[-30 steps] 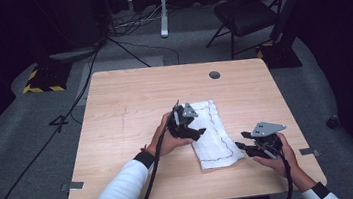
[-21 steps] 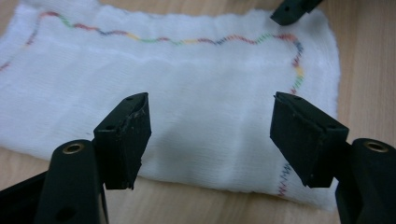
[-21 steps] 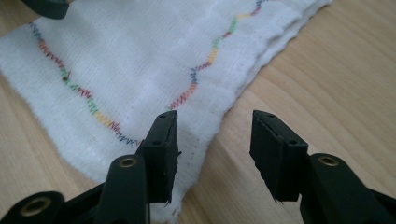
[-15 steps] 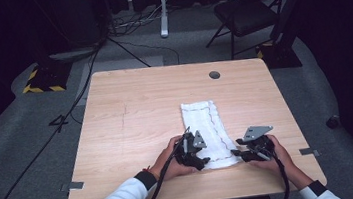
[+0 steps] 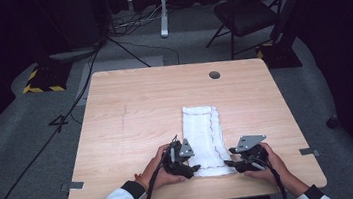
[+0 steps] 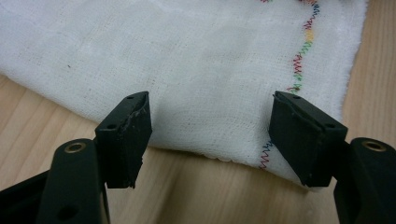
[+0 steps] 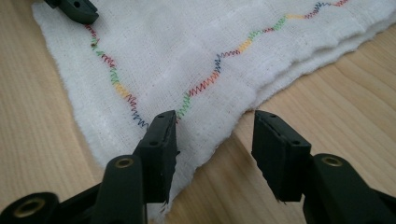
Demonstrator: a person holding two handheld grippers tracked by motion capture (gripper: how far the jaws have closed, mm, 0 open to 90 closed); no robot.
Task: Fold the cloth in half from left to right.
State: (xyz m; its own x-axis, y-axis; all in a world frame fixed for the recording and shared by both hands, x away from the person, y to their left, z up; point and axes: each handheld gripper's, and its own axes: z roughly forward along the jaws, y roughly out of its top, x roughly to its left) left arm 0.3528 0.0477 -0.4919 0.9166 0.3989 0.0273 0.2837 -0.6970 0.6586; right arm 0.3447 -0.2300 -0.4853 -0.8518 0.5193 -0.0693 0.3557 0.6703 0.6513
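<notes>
Both tools — left tool point(image 5: 192, 167), right tool point(image 5: 229, 163) — gape wide, now lower at the folded cloth's point(image 5: 201, 134) near corners.

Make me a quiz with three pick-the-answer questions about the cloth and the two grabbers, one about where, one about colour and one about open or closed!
1. Where does the white cloth lie on the table?
A. at the far edge
B. near the person's edge, between the two grippers
C. hanging off the left side

2. What colour is the cloth's zigzag stitching?
A. many colours
B. all black
C. all gold

3. How are the jaws of the left gripper and the right gripper?
A. both shut
B. one open, one shut
C. both open

Answers: 1 B, the high view shows a gripper at each near corner. 2 A, red, green, yellow and blue thread shows. 3 C, each gripper view shows a wide gap.
</notes>
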